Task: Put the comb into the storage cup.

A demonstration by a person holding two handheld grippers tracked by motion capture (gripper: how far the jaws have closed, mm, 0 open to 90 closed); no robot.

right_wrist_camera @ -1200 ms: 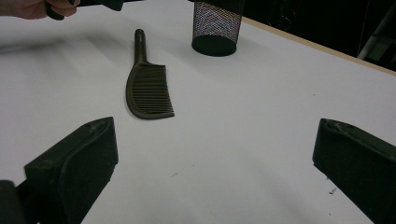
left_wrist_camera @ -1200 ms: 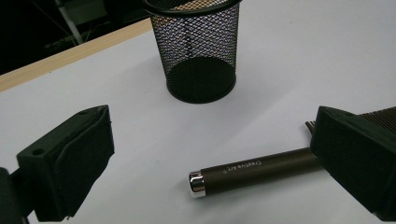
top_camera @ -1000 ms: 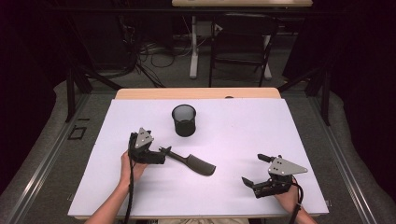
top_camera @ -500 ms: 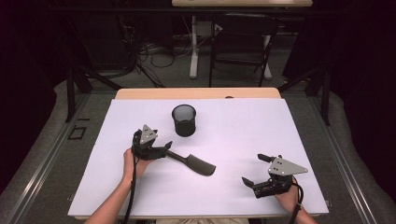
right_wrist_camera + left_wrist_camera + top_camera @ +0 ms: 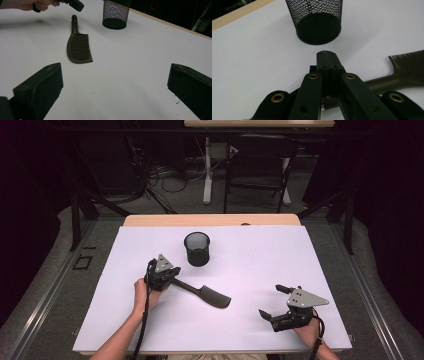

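Nearest the person, the right hand-held gripper [image 5: 270, 300] rests low over the white bench [image 5: 310, 265], jaws spread wide with nothing between them. Further in lies the comb [image 5: 209, 295], flat on the bench with its teeth end toward the right gripper and its slim handle running back to the left hand-held gripper [image 5: 173, 273]. That one's jaws have just been closing and now sit pressed together. From its own view nothing is pinched at the tips, and the handle passes beneath the linkage. Beyond, the black mesh cup [image 5: 197, 249] stands upright, near the comb but clear of it. The comb looks light, stiff and smooth plastic, likely to slide, so grip the handle squarely across its sides, not the thin teeth.
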